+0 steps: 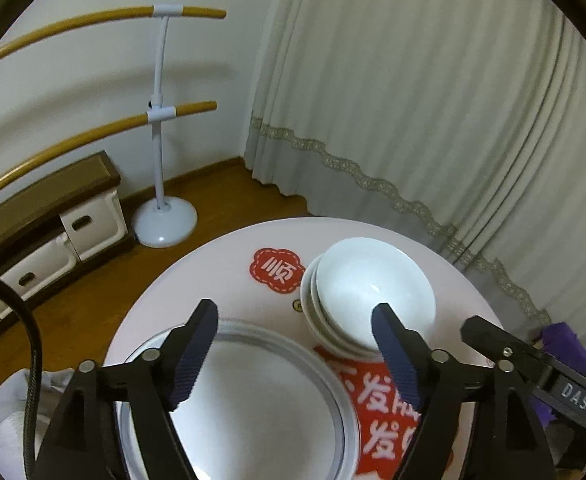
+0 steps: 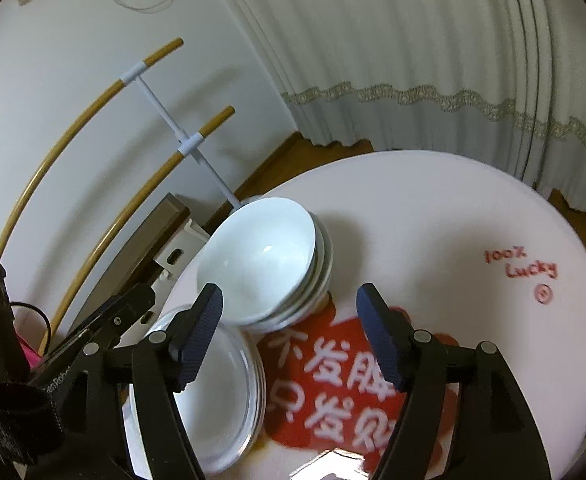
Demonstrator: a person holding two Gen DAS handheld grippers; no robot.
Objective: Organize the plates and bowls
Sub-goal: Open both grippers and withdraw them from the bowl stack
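A stack of white bowls (image 1: 369, 292) stands on the round white table (image 1: 221, 256), leaning a little. It also shows in the right wrist view (image 2: 261, 264). A stack of white plates with a grey rim (image 1: 261, 392) lies just in front of the bowls; it shows in the right wrist view (image 2: 221, 384) too. My left gripper (image 1: 295, 354) is open and empty above the plates, its right finger in front of the bowls. My right gripper (image 2: 289, 338) is open and empty, hovering just in front of the bowls, right of the plates.
The table (image 2: 453, 208) carries red printed patches (image 2: 345, 380) and red lettering (image 2: 521, 268). A white floor stand with wooden bars (image 1: 161, 120), a low cabinet (image 1: 45, 232) and long curtains (image 1: 433, 100) stand behind. The right gripper's body (image 1: 533, 368) shows at the right.
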